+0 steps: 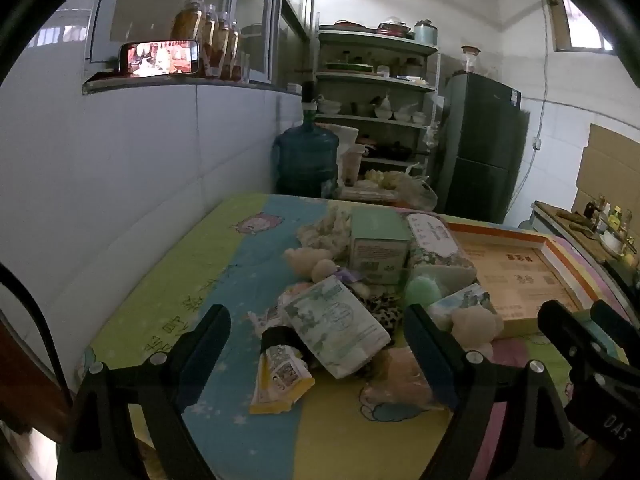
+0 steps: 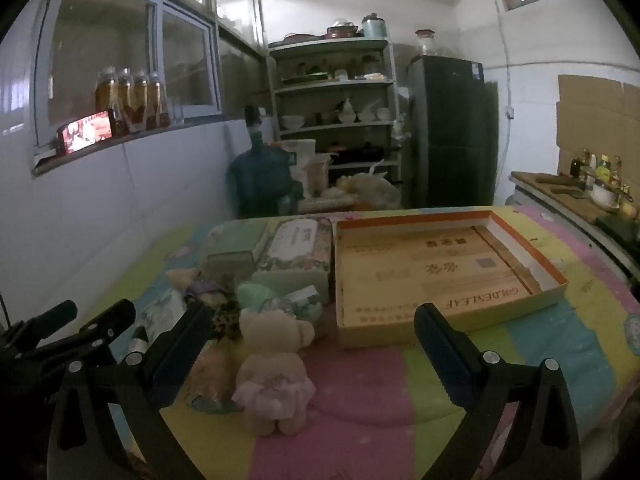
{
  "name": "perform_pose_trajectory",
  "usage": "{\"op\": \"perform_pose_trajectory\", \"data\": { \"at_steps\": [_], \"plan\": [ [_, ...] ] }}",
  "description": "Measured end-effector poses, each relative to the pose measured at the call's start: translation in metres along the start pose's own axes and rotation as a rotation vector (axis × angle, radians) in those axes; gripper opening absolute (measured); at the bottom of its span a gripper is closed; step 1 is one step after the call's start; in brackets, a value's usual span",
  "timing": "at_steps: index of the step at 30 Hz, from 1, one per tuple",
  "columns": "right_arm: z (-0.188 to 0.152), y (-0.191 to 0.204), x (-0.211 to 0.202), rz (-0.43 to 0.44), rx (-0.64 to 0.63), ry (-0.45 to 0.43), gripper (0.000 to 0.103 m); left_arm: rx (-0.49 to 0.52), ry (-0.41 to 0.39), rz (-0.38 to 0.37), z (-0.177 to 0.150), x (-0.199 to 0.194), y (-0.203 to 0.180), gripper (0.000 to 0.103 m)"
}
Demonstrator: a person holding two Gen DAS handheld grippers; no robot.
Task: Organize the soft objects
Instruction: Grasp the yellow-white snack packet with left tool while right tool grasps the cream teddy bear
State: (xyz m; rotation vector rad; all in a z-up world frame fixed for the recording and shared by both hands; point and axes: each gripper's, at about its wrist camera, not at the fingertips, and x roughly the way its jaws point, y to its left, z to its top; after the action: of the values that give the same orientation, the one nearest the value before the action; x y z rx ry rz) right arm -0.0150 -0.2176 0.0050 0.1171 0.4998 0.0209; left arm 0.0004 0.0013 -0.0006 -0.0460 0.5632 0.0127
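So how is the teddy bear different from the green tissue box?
The teddy bear is plush, cream, and wears a pink skirt; the tissue box is boxy and green. The bear sits near the right gripper, while the box lies farther back beside the floral pack. Both rest on the tablecloth, outside the tray.

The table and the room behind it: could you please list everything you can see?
Teddy bear: one, cream with pink skirt, near table edge.
Tray box: one, orange-rimmed cardboard, empty, on right.
Tissue packs: several, pale green and floral, in pile.
Green box: one, behind pile.
Snack packet: one, yellow, front.
Water jug: one, blue, on floor.
Fridge: one, dark.
Left claw: open.
Right claw: open.
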Motion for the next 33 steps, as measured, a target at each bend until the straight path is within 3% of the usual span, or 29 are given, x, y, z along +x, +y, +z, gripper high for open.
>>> {"op": "perform_pose_trajectory", "data": {
  "at_steps": [21, 28, 33],
  "plan": [
    [-0.008, 0.001, 0.009, 0.025, -0.005, 0.033, 0.101, -0.016, 0.000, 0.027, -0.009, 0.006, 0.016, 0.088],
    [-0.024, 0.006, 0.026, 0.049, -0.040, 0.111, 0.101, -0.052, 0.015, 0.006, -0.019, 0.012, 0.029, 0.088],
    [-0.031, -0.001, 0.046, 0.079, 0.014, 0.187, 0.101, -0.096, 0.019, -0.006, -0.029, 0.017, 0.048, 0.088]
  ]
}}
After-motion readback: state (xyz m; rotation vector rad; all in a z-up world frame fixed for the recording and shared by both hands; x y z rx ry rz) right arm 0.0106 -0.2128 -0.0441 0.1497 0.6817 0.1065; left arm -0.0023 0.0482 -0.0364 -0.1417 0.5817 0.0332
